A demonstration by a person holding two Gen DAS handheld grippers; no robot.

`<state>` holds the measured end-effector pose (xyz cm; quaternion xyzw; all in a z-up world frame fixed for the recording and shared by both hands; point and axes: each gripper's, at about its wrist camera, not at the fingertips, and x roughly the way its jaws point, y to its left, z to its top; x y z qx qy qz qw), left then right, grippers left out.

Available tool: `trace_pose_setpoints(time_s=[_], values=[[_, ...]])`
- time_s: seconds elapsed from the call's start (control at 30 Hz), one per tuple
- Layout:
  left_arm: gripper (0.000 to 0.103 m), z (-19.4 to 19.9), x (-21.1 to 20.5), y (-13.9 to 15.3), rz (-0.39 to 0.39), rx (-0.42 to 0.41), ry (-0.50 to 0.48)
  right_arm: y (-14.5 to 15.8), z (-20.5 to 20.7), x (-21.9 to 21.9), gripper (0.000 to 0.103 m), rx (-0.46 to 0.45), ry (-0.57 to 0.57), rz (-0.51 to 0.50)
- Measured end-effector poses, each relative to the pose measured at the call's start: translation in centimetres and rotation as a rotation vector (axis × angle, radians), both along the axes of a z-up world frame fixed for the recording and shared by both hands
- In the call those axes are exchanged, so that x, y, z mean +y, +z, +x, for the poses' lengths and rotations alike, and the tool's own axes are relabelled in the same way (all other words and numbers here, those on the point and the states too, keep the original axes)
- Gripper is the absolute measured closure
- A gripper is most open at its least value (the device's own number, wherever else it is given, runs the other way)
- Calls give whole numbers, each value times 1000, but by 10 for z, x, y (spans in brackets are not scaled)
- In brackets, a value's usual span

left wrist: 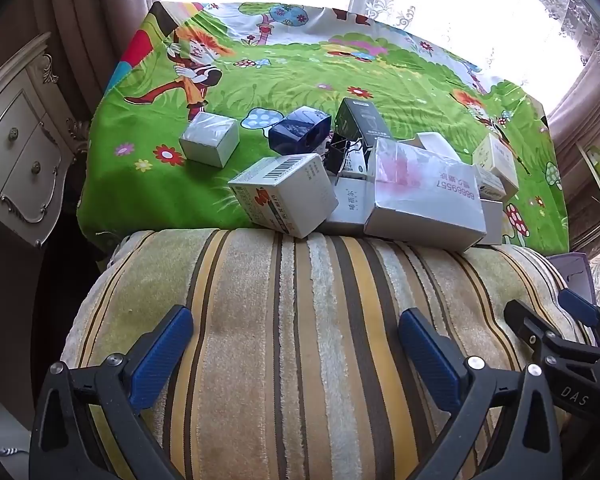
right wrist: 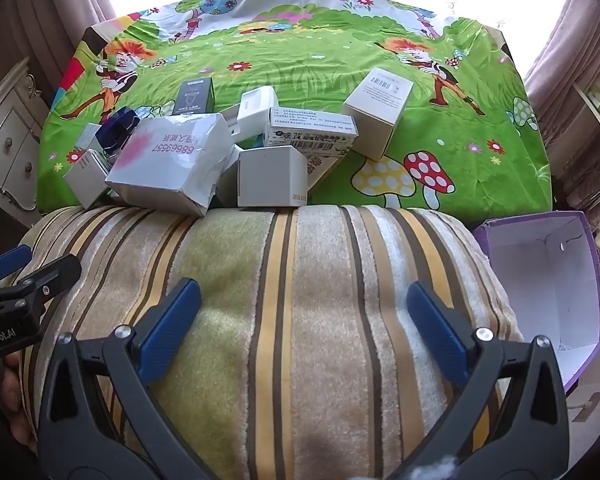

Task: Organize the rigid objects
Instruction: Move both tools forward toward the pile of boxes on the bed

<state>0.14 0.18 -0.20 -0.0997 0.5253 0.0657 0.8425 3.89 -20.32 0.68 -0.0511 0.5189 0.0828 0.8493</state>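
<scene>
Several small cardboard boxes lie piled on a green cartoon-print cloth (left wrist: 300, 80) (right wrist: 308, 52). The biggest is a white box with a pink stain (left wrist: 424, 196) (right wrist: 172, 162). Around it lie a barcode box (left wrist: 284, 194), a grey cube box (left wrist: 209, 139), a dark blue box (left wrist: 300, 130), a black box (left wrist: 362, 120) (right wrist: 192, 96), a plain white box (right wrist: 272, 176) and a cream box (right wrist: 378, 110). My left gripper (left wrist: 296, 348) and right gripper (right wrist: 304, 320) both stand open over a striped blanket (left wrist: 300, 320) (right wrist: 300, 300), well short of the pile, nothing between their fingers.
An open purple box (right wrist: 548, 280) with a white inside stands at the blanket's right. A cream carved drawer cabinet (left wrist: 16, 152) stands at the left. Curtains and a bright window lie behind the cloth. The right gripper's fingers (left wrist: 572, 312) show beside the left one.
</scene>
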Motion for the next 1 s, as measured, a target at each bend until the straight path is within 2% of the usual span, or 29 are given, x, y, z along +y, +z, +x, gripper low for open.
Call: trace_pose_setpoints(time_s=[0.33,0.63,0.8,0.9,1.0], values=[[0,-1,2,1,-8,-13,2,-1,1,-1,0,-1,1,-2],[0,-9,6,11,-72,-92,18,0,6,-9,0,44,30,41],[1,-12,5,18,-107,-136,-13,5,2,-13,0,25,28,66],[6,-14,4,22,-126,-163,-34,9,3,-18,0,26,23,108],[17,-13,8,27,-167,-188,-49,16,6,-27,0,15,2,172]])
